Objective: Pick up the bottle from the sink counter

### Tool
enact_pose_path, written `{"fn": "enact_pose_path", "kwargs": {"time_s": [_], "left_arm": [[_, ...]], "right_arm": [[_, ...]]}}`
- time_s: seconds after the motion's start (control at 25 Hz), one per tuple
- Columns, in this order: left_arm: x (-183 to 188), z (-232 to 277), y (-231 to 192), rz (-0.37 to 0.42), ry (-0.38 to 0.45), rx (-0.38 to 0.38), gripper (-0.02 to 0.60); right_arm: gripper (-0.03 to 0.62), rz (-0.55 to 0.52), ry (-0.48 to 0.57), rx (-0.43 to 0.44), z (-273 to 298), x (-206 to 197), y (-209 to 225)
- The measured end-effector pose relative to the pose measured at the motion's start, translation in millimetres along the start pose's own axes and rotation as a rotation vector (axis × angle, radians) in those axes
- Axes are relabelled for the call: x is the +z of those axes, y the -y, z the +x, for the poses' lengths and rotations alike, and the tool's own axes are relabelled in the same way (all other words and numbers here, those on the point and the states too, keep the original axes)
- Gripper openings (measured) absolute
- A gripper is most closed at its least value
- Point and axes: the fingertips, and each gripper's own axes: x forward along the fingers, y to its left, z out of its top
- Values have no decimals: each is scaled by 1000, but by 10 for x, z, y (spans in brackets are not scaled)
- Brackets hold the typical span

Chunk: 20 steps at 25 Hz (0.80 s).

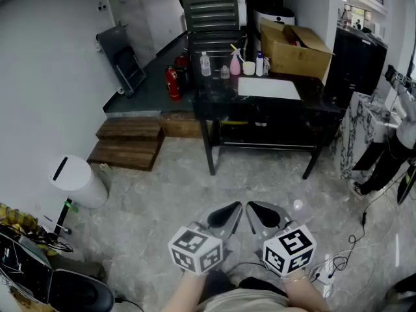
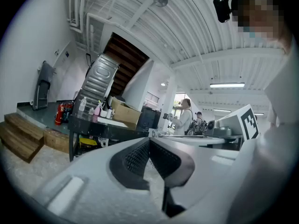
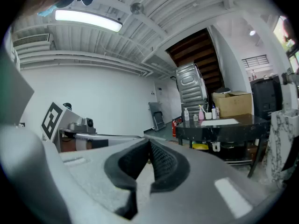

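A workshop floor is seen from above. At the bottom centre of the head view, the left gripper [image 1: 226,216] and the right gripper [image 1: 264,216] are held side by side, close to the body. In each gripper's own view the jaws are pressed together, and nothing is held between them.

The black sink counter [image 1: 315,96] stands in the upper centre of the frame, well apart from both grippers, with bare floor between. A row of small containers is lined up along its far edge: a clear bottle [image 1: 205,64], a pink spray bottle [image 1: 234,63], a white cup [image 1: 249,68] and a white bottle [image 1: 259,64]. A white basin [image 1: 268,88] lies in front of them. A cardboard box [image 1: 296,51] sits to their right.

The approach is judged not yet begun, and several things could go wrong from here:

- **Wrong item:** Only one bottle is named in the task, yet several stand on the counter, so the wrong one could be taken.
- **Knocked neighbours:** The containers stand near one another, so a neighbour could be knocked over by jaws spread wide or brought in at an angle.
- **Tipped bottle:** The clear bottle looks light. If the jaws are not opened before arrival, it would likely be pushed or tipped, not gripped.
- **Snagged cables:** Cables [image 1: 333,263] lie on the floor at the lower right and could be caught by a foot on the way.
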Motion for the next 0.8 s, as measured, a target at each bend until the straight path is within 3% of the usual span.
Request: {"fn": "enact_pose_path", "kwargs": {"time_s": [0.8], "left_arm": [[-92,57,-113,-6,-41,5,6]], "right_arm": [[3,28,-26,-6,138,-192,142]]}}
